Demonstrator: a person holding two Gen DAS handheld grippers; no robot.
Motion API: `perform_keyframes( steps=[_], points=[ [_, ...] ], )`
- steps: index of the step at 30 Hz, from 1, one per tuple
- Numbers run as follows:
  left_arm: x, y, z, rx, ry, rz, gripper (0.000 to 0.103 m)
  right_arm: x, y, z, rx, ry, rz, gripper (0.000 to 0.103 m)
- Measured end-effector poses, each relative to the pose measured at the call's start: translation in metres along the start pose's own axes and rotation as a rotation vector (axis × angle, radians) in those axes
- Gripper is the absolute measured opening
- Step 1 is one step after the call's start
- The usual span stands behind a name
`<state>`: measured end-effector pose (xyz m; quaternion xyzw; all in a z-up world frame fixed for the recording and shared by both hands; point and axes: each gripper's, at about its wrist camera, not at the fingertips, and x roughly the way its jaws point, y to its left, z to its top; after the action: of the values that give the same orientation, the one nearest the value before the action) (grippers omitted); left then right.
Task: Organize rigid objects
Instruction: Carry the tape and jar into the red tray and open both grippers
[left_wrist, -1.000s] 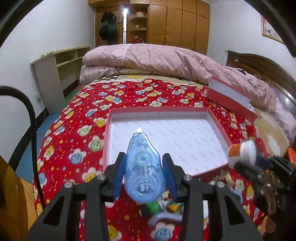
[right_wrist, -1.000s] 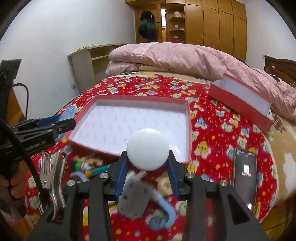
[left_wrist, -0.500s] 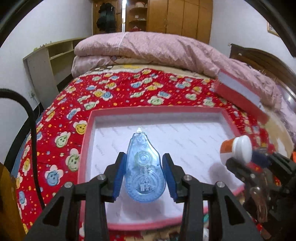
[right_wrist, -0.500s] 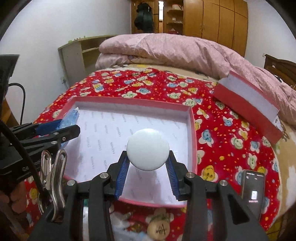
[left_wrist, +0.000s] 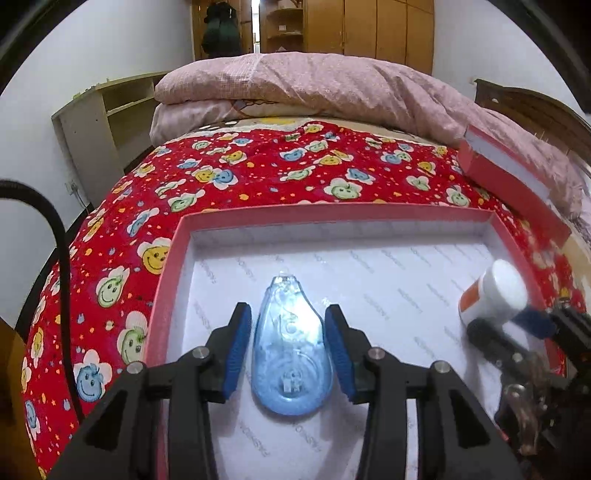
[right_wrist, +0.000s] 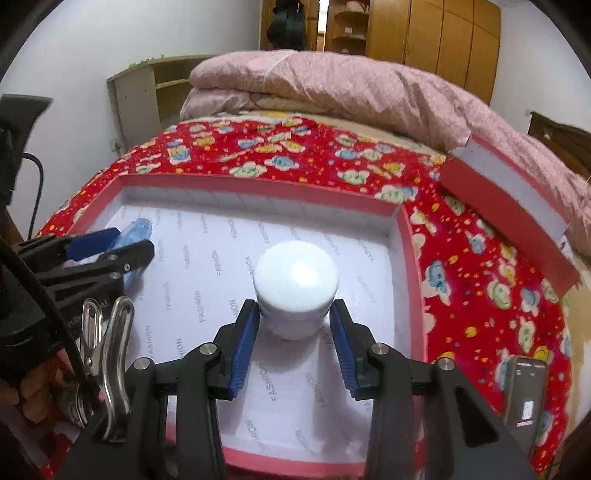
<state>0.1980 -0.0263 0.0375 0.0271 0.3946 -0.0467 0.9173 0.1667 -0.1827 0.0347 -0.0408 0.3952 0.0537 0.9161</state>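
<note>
Pink-rimmed box (left_wrist: 177, 236) lies open under both tools.

Translucent glossy blue plastic tape dispenser (left_wrist: 291, 354); printed cloth bedspread (left_wrist: 258, 177); paper-lined tray (left_wrist: 166, 280).

The left gripper (left_wrist: 288, 350) clasps a blue correction-tape dispenser (left_wrist: 290, 354) above a pink-rimmed box (left_wrist: 162, 295) lined with white paper, on a red patterned bedspread (left_wrist: 258, 173); at right, the right gripper (left_wrist: 517, 325) holds a white-capped bottle (left_wrist: 495, 295).
</note>
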Motion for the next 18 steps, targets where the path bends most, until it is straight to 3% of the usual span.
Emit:
perform_keyframes(
  steps=[7,9,11,18],
  points=[
    [-0.001,-0.001,0.001,0.009,-0.006,0.003,0.045,0.003,-0.003,0.000,0.021,0.012,0.015,0.041],
    [-0.001,-0.002,0.001,0.020,-0.001,0.006,0.049,0.003,-0.002,0.001,0.020,0.019,0.015,0.041],
    [-0.002,-0.004,0.001,0.027,-0.001,0.023,0.061,0.003,-0.002,0.001,0.017,0.017,0.014,0.041],
    [-0.013,0.002,-0.002,-0.002,0.019,-0.003,0.062,-0.005,-0.007,-0.001,0.057,0.015,0.063,0.043]
  ],
)
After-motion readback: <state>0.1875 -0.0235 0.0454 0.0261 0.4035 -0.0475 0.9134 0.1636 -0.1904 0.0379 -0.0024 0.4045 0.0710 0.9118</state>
